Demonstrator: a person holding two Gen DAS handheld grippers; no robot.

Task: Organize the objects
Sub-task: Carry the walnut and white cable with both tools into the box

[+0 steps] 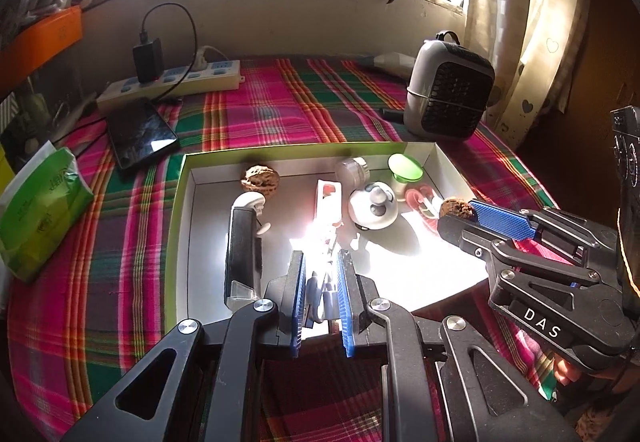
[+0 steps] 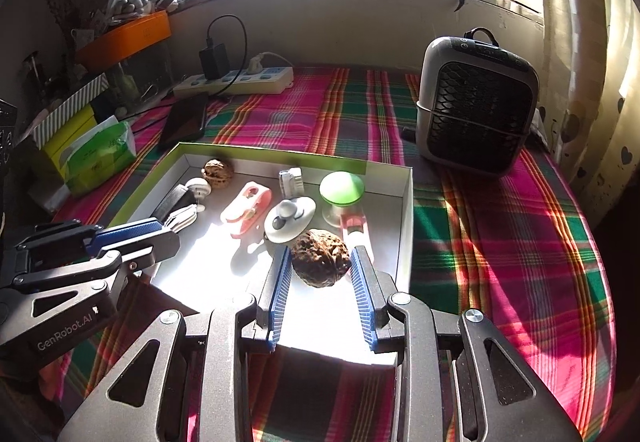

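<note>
Going L to R: my left gripper [image 1: 322,282], lower centre of its view, is pinching a small pale item [image 1: 325,292] I can't ID in the glare, over the tray [image 1: 182,202]. My right gripper [image 2: 320,274] is pinching a walnut [image 2: 320,262] over the tray's right part. I'm thinking: lower both slowly, release w/o bumping the second walnut [image 2: 218,172]. Readable: "GenRobot.AI" lower left of right view, "DAS" lower right of left view.

A: Where's the tray [image 2: 404,202]?
B: On the table [image 2: 500,242], in front of the fan [image 2: 476,102].
A: And the power strip [image 2: 240,82]?
B: Behind the phone [image 2: 186,122], far left. One walnut [image 2: 218,172] lies in the tray's far corner.
</note>
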